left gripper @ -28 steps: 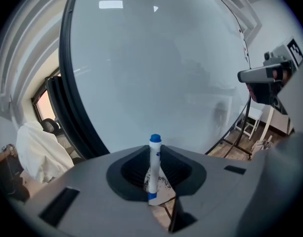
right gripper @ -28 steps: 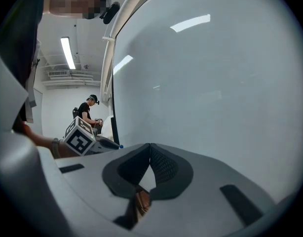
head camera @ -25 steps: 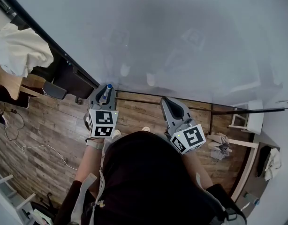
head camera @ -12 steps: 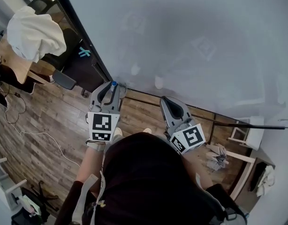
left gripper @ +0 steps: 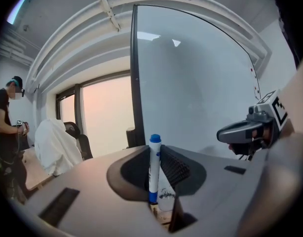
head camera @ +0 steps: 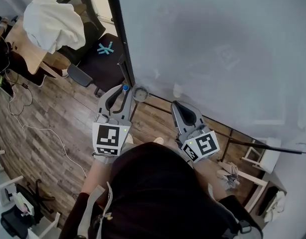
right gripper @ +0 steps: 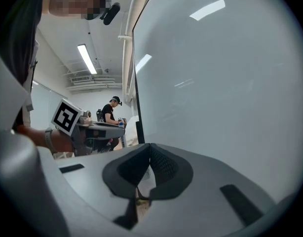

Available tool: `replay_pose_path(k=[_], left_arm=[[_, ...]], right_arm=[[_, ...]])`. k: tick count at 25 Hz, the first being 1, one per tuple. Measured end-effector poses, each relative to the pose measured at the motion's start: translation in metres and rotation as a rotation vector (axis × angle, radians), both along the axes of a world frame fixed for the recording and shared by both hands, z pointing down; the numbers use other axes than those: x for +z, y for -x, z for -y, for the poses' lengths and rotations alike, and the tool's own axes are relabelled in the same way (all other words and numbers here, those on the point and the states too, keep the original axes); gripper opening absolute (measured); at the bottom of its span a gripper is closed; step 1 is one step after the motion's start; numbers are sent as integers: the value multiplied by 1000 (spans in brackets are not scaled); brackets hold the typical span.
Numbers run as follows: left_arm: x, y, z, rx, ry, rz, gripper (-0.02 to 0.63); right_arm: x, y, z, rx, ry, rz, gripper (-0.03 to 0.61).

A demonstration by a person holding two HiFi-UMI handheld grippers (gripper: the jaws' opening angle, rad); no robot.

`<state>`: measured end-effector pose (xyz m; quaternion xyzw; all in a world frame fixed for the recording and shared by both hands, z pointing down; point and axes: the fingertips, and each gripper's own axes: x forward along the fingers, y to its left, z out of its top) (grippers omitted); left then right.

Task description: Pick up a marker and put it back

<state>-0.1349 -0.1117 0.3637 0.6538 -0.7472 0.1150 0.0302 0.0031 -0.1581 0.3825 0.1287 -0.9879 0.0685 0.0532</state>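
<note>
A white marker with a blue cap (left gripper: pixel 154 174) stands upright between the jaws of my left gripper (left gripper: pixel 152 149), which is shut on it. In the head view the marker's cap (head camera: pixel 125 88) pokes out of the left gripper (head camera: pixel 122 96) close to the dark left frame (head camera: pixel 120 39) of a big whiteboard (head camera: pixel 218 49). My right gripper (head camera: pixel 180 107) hangs to the right of it, before the board's lower part. Its pads meet with nothing between them (right gripper: pixel 150 147). Each gripper view shows the other gripper: the right gripper (left gripper: pixel 247 131), the left gripper (right gripper: pixel 87 130).
A chair draped with white cloth (head camera: pixel 56 19) and a dark chair (head camera: pixel 100 59) stand left of the board. Cables (head camera: pixel 23 128) lie on the wooden floor. White stools (head camera: pixel 265 156) stand at the right. A person (left gripper: pixel 3 127) stands far left in the room.
My left gripper has risen with the marker and now sits nearer the whiteboard's left frame. The right gripper has shifted slightly. The head view has swung so the chairs show more.
</note>
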Motion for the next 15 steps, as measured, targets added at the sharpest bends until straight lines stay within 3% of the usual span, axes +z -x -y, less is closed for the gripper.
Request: replay_pose_path(k=[15], left_arm=[[15, 59, -80, -174, 30, -12, 72]], right_arm=[[-3, 68, -43, -165, -3, -3, 14]])
